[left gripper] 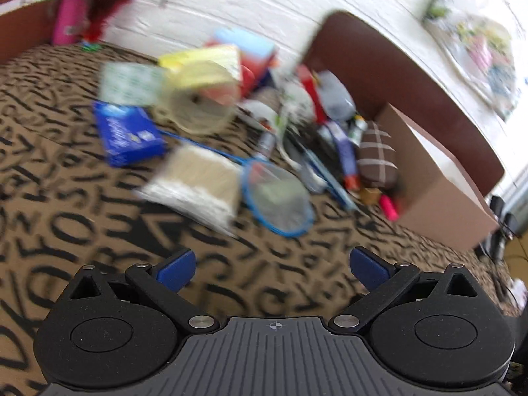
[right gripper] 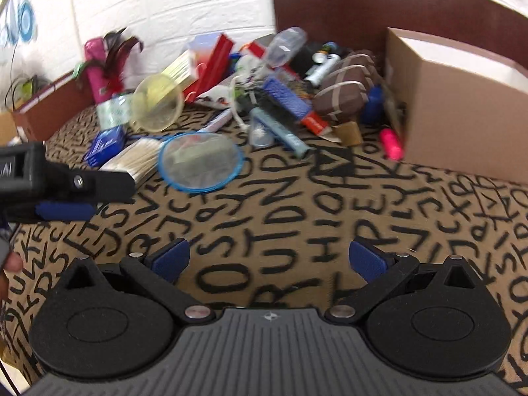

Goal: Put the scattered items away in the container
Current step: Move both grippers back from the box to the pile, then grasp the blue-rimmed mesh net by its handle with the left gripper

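Note:
A pile of scattered items lies on a letter-patterned cloth [right gripper: 280, 217]: a blue-rimmed net [right gripper: 199, 161], a pack of cotton swabs [right gripper: 135, 156], a blue box [right gripper: 105, 143], a yellowish funnel [right gripper: 158, 102], a brown checked pouch [right gripper: 343, 97], a pink marker [right gripper: 391, 143]. The open cardboard box [right gripper: 462, 99] stands at the right. My right gripper [right gripper: 269, 260] is open and empty above the cloth, short of the pile. My left gripper [left gripper: 272, 269] is open and empty; the net [left gripper: 277, 198], swabs [left gripper: 198, 181] and box [left gripper: 439, 181] lie ahead. The left gripper's finger [right gripper: 66, 194] shows in the right view.
A brown headboard [right gripper: 363, 3] and a white brick wall [right gripper: 148, 3] stand behind the pile. A pink bottle [left gripper: 71, 10] with red feathers stands at the far left, next to a brown box [right gripper: 49, 102]. The left wrist view is blurred.

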`<act>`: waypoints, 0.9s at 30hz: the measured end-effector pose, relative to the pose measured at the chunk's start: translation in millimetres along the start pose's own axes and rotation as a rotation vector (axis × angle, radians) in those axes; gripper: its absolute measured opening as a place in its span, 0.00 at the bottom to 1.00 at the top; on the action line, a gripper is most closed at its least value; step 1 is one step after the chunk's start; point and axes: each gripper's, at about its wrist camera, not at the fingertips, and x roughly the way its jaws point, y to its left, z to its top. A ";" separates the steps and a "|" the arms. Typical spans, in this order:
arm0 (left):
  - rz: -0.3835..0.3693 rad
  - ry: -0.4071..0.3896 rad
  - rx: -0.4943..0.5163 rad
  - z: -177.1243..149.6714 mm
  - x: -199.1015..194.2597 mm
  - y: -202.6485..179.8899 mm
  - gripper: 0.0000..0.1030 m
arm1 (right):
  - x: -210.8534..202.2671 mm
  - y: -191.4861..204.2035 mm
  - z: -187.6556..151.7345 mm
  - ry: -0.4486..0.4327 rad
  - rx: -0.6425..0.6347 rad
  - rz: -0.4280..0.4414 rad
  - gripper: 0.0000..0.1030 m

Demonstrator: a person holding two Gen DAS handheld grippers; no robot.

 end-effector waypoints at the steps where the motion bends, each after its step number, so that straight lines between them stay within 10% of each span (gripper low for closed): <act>1: -0.001 0.001 -0.007 2.5 0.3 4.4 0.99 | 0.2 4.1 2.2 -0.005 -0.009 0.001 0.99; 27: 0.011 0.033 -0.058 94.5 110.9 32.5 0.76 | 90.6 56.8 41.6 0.035 -0.113 0.073 0.88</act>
